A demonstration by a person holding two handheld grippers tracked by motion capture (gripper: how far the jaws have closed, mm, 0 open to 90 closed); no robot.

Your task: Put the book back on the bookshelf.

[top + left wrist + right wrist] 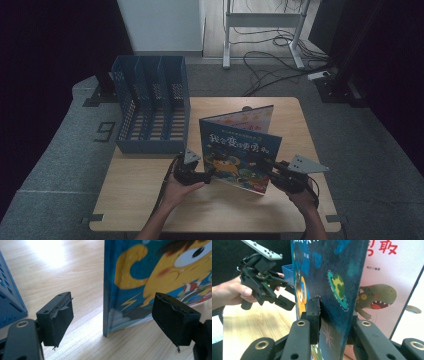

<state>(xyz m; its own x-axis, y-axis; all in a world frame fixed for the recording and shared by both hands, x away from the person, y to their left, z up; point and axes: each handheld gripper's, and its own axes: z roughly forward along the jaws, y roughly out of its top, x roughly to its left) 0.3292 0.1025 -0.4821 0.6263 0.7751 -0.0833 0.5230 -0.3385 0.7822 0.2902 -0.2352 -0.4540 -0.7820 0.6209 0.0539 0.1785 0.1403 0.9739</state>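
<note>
A blue picture book [240, 157] with a yellow cartoon creature stands upright on the wooden table [140, 200]. My right gripper [334, 322] is shut on the book's right edge, one jaw on the front cover and the other behind it. My left gripper [116, 320] is open; the book's left edge [106, 302] stands between its jaws without touching either. In the high view the left gripper [209, 175] is at the book's lower left corner and the right gripper [266, 167] at its lower right. The left gripper [284, 302] and its hand also appear beyond the book in the right gripper view.
A second book [245, 119] with a pale cover and a green dinosaur [377, 297] stands just behind the blue one. A blue slotted file organizer [150, 105] sits at the table's back left. Cables and a desk frame [262, 30] lie on the floor beyond.
</note>
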